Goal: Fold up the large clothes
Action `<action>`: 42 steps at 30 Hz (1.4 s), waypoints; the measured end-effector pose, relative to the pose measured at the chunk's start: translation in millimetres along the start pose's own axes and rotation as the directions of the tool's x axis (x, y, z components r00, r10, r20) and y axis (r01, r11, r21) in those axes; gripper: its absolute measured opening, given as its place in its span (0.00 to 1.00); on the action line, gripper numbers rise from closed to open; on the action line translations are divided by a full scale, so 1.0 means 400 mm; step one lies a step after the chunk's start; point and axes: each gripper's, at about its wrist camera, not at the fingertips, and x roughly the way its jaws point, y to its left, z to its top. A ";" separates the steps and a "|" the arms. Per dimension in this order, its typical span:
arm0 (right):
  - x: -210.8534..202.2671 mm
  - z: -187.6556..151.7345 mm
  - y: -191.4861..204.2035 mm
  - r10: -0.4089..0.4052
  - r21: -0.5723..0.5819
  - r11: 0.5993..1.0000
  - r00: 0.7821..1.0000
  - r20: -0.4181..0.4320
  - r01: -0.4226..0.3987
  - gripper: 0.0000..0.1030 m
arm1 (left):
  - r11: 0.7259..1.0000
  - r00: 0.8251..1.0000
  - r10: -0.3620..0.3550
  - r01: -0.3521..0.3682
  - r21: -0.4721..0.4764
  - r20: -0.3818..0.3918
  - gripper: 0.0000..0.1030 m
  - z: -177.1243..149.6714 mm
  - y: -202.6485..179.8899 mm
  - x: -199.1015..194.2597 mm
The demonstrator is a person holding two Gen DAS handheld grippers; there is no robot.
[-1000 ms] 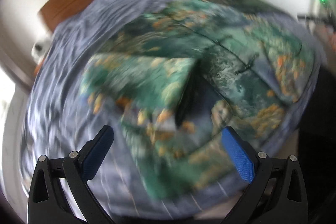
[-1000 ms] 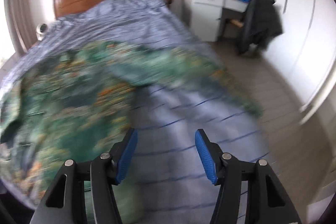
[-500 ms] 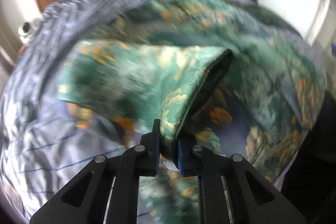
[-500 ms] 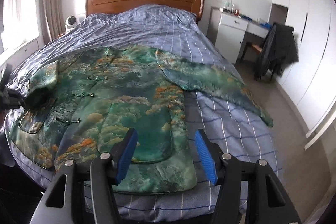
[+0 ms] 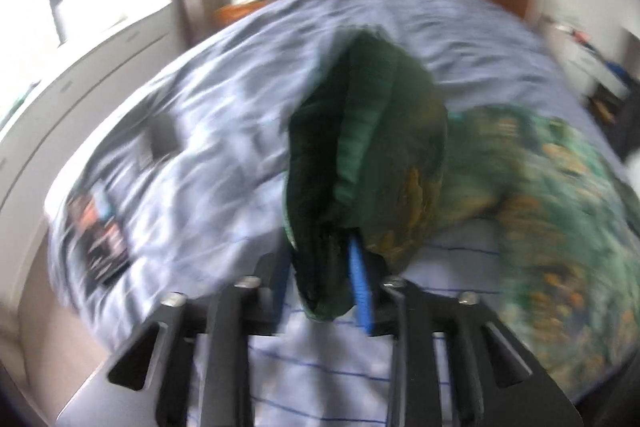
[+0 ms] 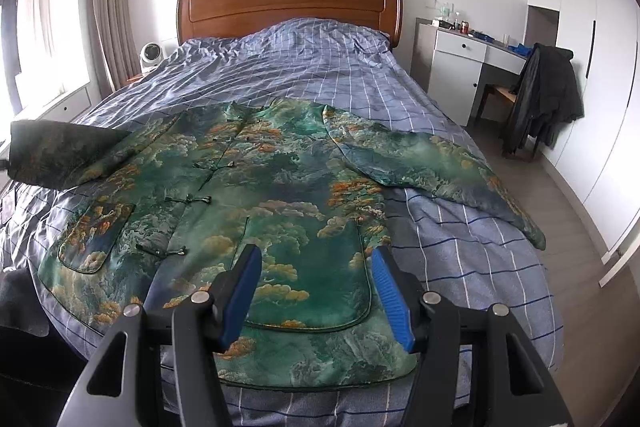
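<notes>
A green jacket with orange cloud patterns lies face up across the foot of the bed. My left gripper has the cuff of the jacket's left sleeve bunched between its fingers; its jaws are opening while the cloth still fills the gap. In the right wrist view that sleeve is stretched out to the left and lifted off the bedding. The other sleeve lies flat, pointing right. My right gripper is open above the jacket's hem, with nothing between its pads.
The bed has a blue checked cover and a wooden headboard. A white desk and a chair draped with a dark coat stand right. A small fan sits left of the headboard. A dark flat object lies near the bed's left edge.
My left gripper shut on the folded-in sleeve cuff, then swung it out to the left with a roll. My right gripper pulled back from the bedding and has since kept still.
</notes>
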 end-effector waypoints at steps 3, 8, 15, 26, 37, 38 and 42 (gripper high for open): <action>0.007 -0.003 -0.031 0.002 0.033 0.999 1.000 -0.011 -0.001 0.57 | 0.996 0.998 0.045 -0.047 -0.081 -0.034 0.47 -0.047 0.063 0.029; 0.036 -0.022 -0.118 0.004 0.090 0.996 0.997 -0.075 0.003 0.69 | 0.988 0.983 -0.149 0.145 -0.045 -0.109 0.63 -0.150 -0.021 0.010; 0.239 -0.123 -0.258 0.199 0.238 0.962 0.936 -0.290 -0.131 0.70 | 0.884 0.849 -0.426 0.465 0.057 -0.314 0.82 -0.294 -0.324 0.032; 0.271 -0.130 -0.216 0.462 0.322 0.873 0.832 -0.308 -0.366 0.15 | 0.805 0.764 -0.480 0.579 0.129 -0.432 0.12 -0.321 -0.502 0.049; 0.185 -0.135 -0.219 0.406 0.280 0.906 0.840 -0.359 -0.317 0.13 | 0.827 0.810 -0.413 0.525 0.200 -0.417 0.13 -0.324 -0.489 0.040; 0.205 -0.149 -0.222 0.373 0.266 0.921 0.847 -0.379 -0.286 0.13 | 0.837 0.826 -0.387 0.501 0.219 -0.411 0.14 -0.337 -0.496 0.056; 0.247 -0.165 -0.217 0.271 0.205 0.957 0.882 -0.386 -0.204 0.29 | 0.867 0.865 -0.340 0.441 0.233 -0.369 0.35 -0.335 -0.517 0.067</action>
